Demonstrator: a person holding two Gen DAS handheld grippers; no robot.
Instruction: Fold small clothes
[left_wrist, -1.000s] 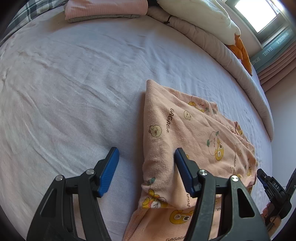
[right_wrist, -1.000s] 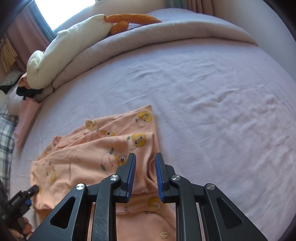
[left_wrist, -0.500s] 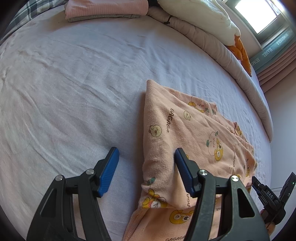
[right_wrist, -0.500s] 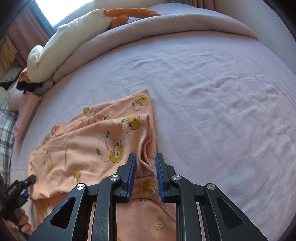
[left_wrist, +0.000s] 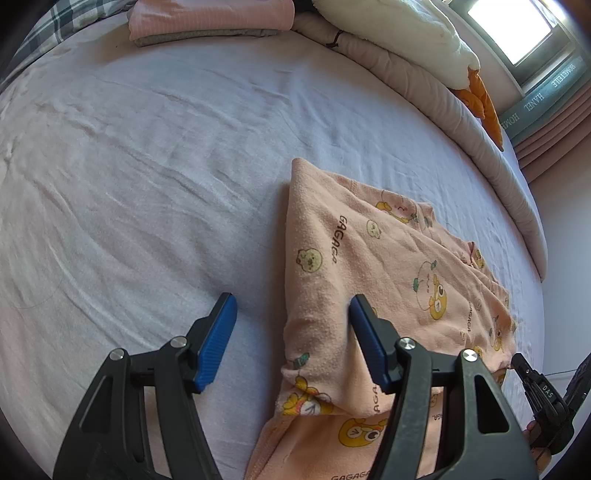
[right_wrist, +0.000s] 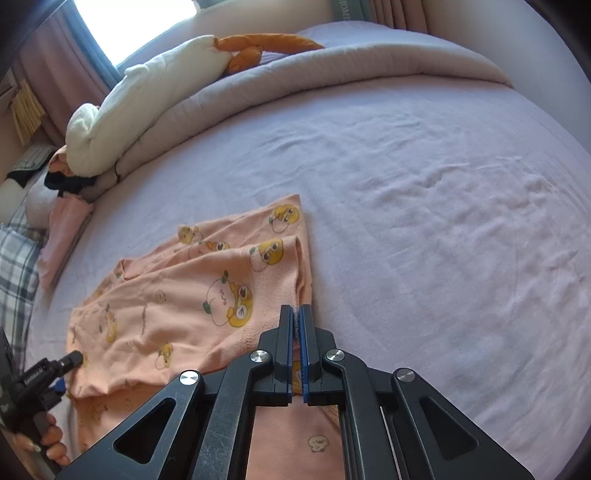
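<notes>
A peach garment with yellow cartoon prints lies partly folded on the lilac bed sheet. My left gripper is open, straddling the garment's folded left edge; its right finger rests on the cloth. In the right wrist view the same garment spreads to the left. My right gripper is shut on the garment's right edge, with a thin fold of cloth between the pads. The left gripper shows at the lower left of the right wrist view.
A rolled grey duvet with a white and orange plush toy lines the far side of the bed. Folded pink clothes and a plaid fabric lie at the head. The bed sheet stretches to the right.
My right gripper closed fully on the garment's right edge and drew it back along the fold. My left gripper stayed open and still.
</notes>
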